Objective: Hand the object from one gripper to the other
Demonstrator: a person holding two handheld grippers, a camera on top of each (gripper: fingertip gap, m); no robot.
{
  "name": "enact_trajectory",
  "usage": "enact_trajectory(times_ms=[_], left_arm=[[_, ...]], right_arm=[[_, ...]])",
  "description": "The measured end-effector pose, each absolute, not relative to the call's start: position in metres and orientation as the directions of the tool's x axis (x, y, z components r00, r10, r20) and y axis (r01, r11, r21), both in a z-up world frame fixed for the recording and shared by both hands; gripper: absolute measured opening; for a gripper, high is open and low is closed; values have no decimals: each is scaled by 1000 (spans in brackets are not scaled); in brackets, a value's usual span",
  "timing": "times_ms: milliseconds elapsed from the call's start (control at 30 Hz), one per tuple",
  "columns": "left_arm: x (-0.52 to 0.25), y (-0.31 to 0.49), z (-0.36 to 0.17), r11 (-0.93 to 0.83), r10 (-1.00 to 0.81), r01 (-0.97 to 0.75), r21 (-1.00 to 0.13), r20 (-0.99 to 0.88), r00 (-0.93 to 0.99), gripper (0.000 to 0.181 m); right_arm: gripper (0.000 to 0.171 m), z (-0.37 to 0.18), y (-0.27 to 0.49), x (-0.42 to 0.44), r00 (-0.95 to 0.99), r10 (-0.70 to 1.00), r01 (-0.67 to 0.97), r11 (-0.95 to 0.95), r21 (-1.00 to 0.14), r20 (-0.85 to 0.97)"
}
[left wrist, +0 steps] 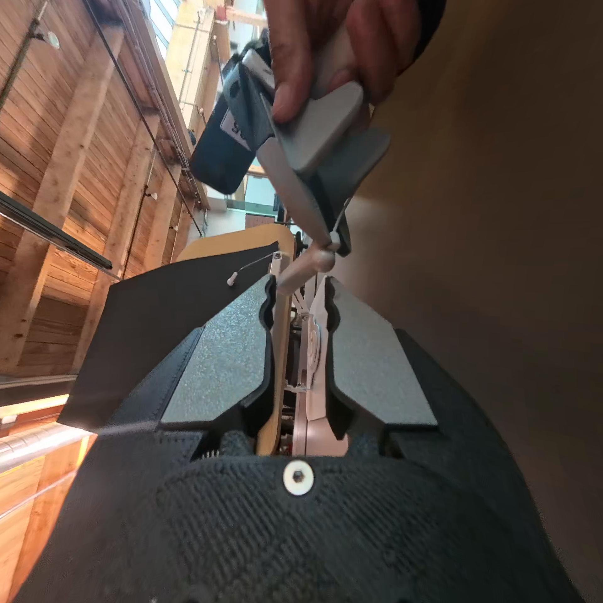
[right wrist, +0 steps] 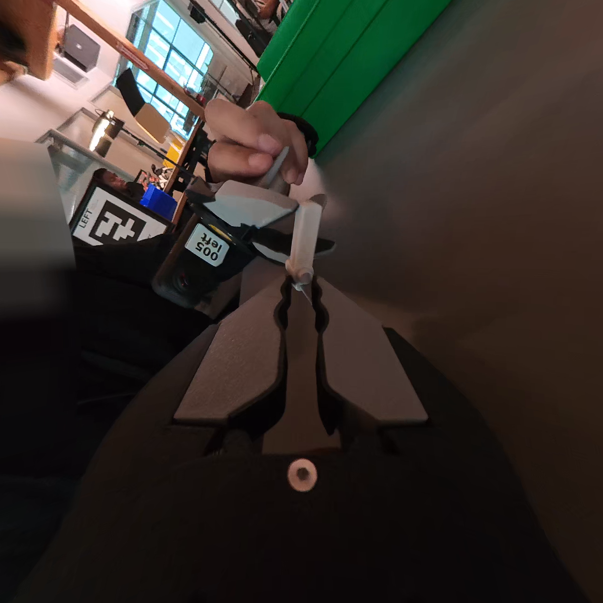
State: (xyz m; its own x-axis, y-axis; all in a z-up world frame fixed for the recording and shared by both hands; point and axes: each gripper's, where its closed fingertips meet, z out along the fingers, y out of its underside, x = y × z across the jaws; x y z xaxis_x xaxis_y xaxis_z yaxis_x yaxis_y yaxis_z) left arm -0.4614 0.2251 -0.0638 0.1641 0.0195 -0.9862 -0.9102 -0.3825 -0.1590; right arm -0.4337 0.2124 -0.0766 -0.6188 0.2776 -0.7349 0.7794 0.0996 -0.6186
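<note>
A white syringe-like tube (right wrist: 305, 235) is held in the air between my two grippers. My right gripper (right wrist: 300, 281) is shut on its narrow nozzle end, and the tube's body sticks out beyond the fingertips. In the left wrist view the tube (left wrist: 306, 263) lies just past my left gripper (left wrist: 300, 287), close to its left fingertip (left wrist: 270, 288). The left jaws stand apart and grip nothing. The right gripper (left wrist: 336, 243) comes in from above there, pinching the tube's end. In the right wrist view the left gripper (right wrist: 303, 228) faces mine with spread fingers beside the tube.
A person's hand (left wrist: 326, 49) holds the right gripper and another hand (right wrist: 254, 146) holds the left. A plain brown-grey surface (left wrist: 489, 293) fills the right side. A green panel (right wrist: 326, 65), a wooden wall (left wrist: 65, 163) and a black board (left wrist: 163, 326) lie behind. The tips of both grippers are at nearly the same place. The green panel (right wrist: 326, 65) sits 25 cm or so from the ends of my left fingers.
</note>
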Motion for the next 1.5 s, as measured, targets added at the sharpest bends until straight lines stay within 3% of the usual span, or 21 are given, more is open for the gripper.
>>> enact_trajectory(times_ms=[133,300,400,467,633,833,900,1100,1200,1333,1500], left_arm=[[-457,226,-63,-375,12,-917,-134,-990,140,17],[-462,223,-56,-359,42,-827,-432,-893,448,10],[-470,219,-47,-320,99,-696,-643,-753,650,10],[-478,216,-44,-300,130,-581,-756,-636,760,10],[-469,217,-47,-232,54,-404,-885,-426,903,10],[-445,224,-57,-238,-56,-452,-860,-452,890,10],[-446,226,-60,-255,-47,-463,-849,-467,883,10],[-464,225,-55,-258,77,-413,-874,-444,893,12],[-476,221,-50,-263,140,-437,-860,-482,865,9],[-482,220,-49,-292,181,-499,-816,-560,809,20],[-485,221,-45,-366,227,-679,-637,-768,599,32]], right_arm=[[11,-73,210,-429,-654,255,752,123,-647,-712],[18,-56,211,-440,-793,331,575,130,-808,-511],[44,-49,224,-459,-827,495,397,175,-901,-268],[51,-39,232,-467,-815,569,268,210,-940,-106],[33,-29,223,-454,-846,533,149,269,-952,18],[22,-37,206,-444,-882,465,96,325,-941,70],[14,-41,205,-442,-887,451,80,358,-930,98],[9,-33,220,-458,-810,553,35,376,-926,194],[10,-21,235,-468,-781,621,113,237,-965,62],[9,-4,252,-473,-770,626,183,30,-983,-124],[10,-7,257,-478,-740,558,362,-142,-921,-377]])
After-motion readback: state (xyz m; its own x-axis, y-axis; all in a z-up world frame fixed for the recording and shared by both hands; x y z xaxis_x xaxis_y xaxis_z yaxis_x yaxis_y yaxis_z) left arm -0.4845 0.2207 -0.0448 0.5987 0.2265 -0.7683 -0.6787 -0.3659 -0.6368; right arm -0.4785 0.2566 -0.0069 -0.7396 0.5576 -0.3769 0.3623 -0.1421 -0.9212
